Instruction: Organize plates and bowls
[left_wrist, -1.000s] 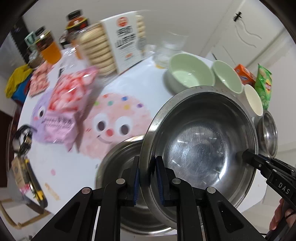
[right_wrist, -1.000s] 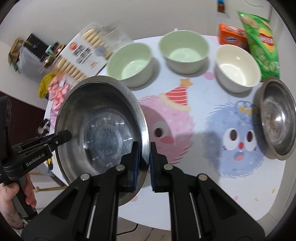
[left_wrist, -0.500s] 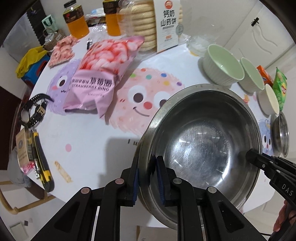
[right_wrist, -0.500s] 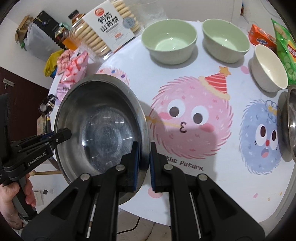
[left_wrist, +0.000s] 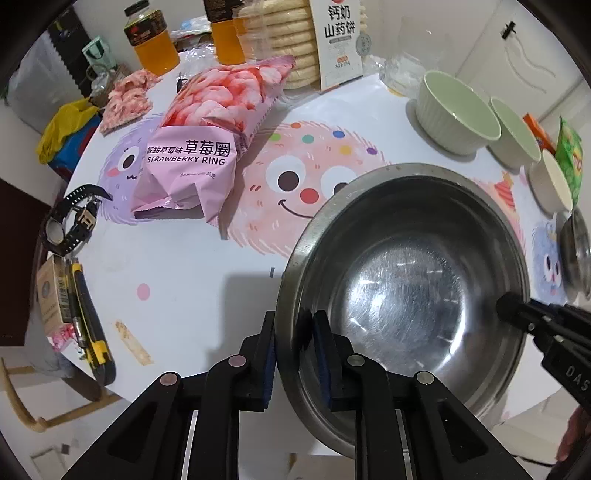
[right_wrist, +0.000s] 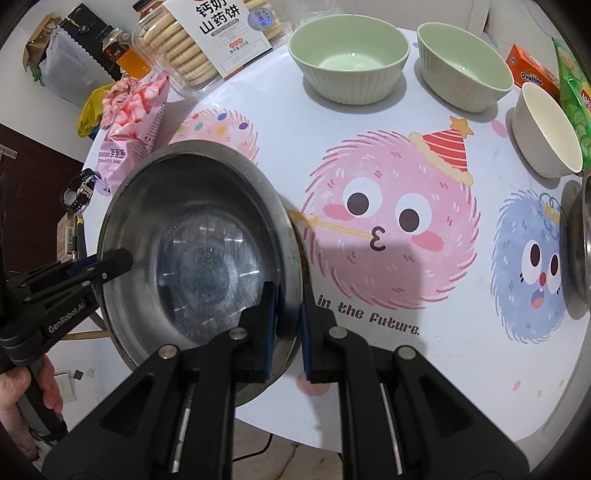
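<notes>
In the left wrist view, the steel bowl (left_wrist: 402, 295) was pinched at its near rim by the left gripper (left_wrist: 293, 354), with the right gripper (left_wrist: 517, 314) clamped on the opposite rim, presumably to keep the wide bowl level above the table (left_wrist: 184, 280).

In the right wrist view, the rim was gripped by the right gripper (right_wrist: 286, 321); two green bowls (right_wrist: 349, 59) and a white bowl (right_wrist: 546, 129) were seen ahead and to its right.

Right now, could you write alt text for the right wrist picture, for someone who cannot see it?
Two black handheld grippers, right gripper near and left gripper opposite, clamp the rim of a large steel bowl over a cartoon-printed white table. Beyond stand two green bowls, a white bowl and snack packets.
</notes>
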